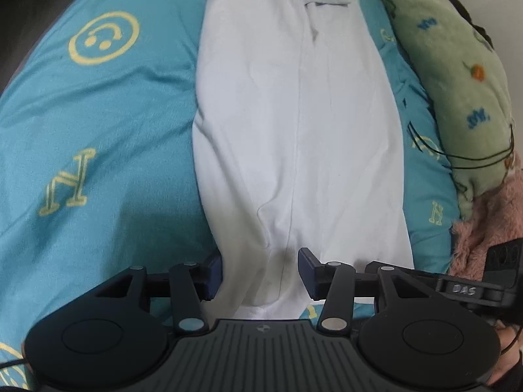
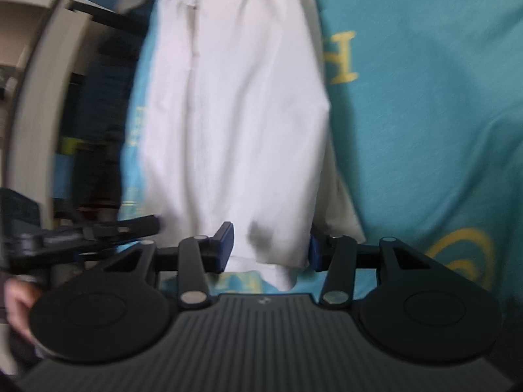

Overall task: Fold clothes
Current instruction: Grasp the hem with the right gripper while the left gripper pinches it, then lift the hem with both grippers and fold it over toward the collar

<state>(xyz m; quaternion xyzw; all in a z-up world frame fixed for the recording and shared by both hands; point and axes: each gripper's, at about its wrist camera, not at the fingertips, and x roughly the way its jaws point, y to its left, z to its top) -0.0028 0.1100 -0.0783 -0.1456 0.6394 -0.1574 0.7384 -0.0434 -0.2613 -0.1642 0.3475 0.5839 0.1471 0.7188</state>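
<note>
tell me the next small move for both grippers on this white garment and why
Probably close both grippers on the near hem. The white garment lies lengthwise on the teal bedspread, already narrowed into a long strip. The left gripper and right gripper both stand open with the hem's cloth between their fingers, so pinching it seems the step before carrying that end toward the far end.

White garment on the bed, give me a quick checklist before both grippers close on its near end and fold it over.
1. White garment lies long and narrow on the teal bedspread: ok.
2. Left gripper open, near hem between its fingers: ok.
3. Right gripper open, straddling the same end: ok.
4. Far end flat and free: cannot tell, bunched and blurred.
5. Green pillow clear of the garment: ok.
6. Cloth deep enough between fingers: cannot tell.
</note>
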